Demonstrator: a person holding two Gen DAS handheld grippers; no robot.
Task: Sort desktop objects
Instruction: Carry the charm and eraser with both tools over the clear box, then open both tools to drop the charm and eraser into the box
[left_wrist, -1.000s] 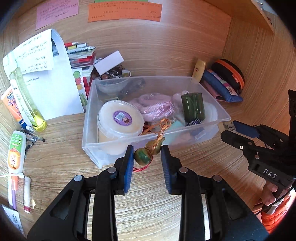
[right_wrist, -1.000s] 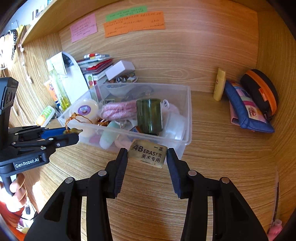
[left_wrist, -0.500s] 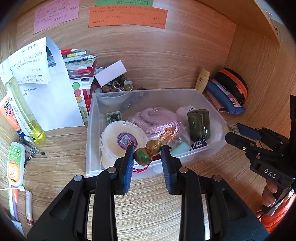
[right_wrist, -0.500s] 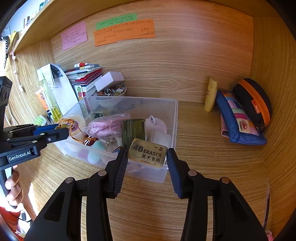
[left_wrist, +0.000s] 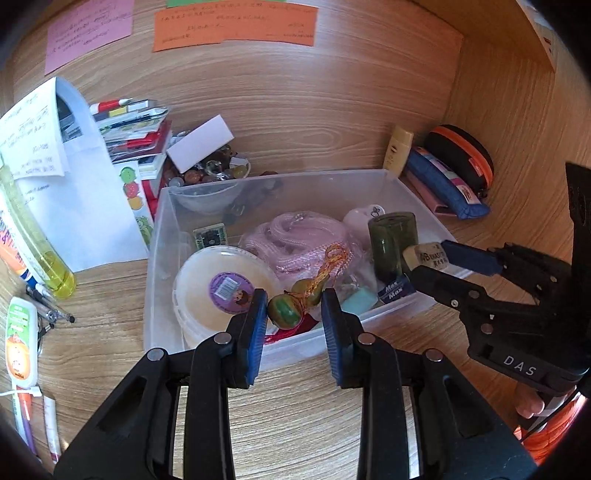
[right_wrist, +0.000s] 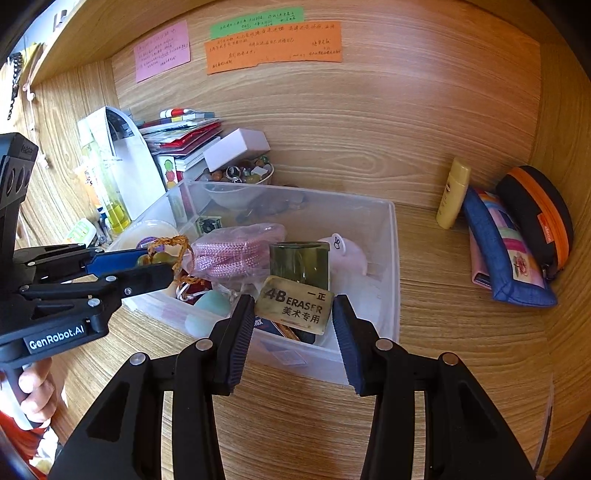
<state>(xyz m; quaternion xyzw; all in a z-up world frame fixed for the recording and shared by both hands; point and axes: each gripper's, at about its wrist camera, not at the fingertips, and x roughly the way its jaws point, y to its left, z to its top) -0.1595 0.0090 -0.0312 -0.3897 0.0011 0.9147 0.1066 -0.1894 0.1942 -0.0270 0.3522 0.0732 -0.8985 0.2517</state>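
Observation:
My left gripper (left_wrist: 294, 317) is shut on a green gourd charm (left_wrist: 286, 310) with an orange cord, held above the front edge of the clear plastic bin (left_wrist: 162, 221). My right gripper (right_wrist: 293, 319) is shut on a tan 4B eraser (right_wrist: 295, 304), held over the bin's front wall (right_wrist: 391, 258). In the left wrist view the right gripper (left_wrist: 424, 264) with the eraser (left_wrist: 424, 254) shows at the right. In the right wrist view the left gripper (right_wrist: 155, 266) with the charm (right_wrist: 162, 254) shows at the left.
The bin holds a white round tub (left_wrist: 221, 291), pink cord (left_wrist: 295, 240), a dark green jar (left_wrist: 393, 240) and small erasers. Papers, books and a bead bowl (left_wrist: 207, 173) stand behind. Tubes and pens (left_wrist: 22, 332) lie left. Pouches (right_wrist: 517, 243) lie right.
Both grippers have moved forward and up over the bin's front edge, each still holding its object. The bin's contents have not moved.

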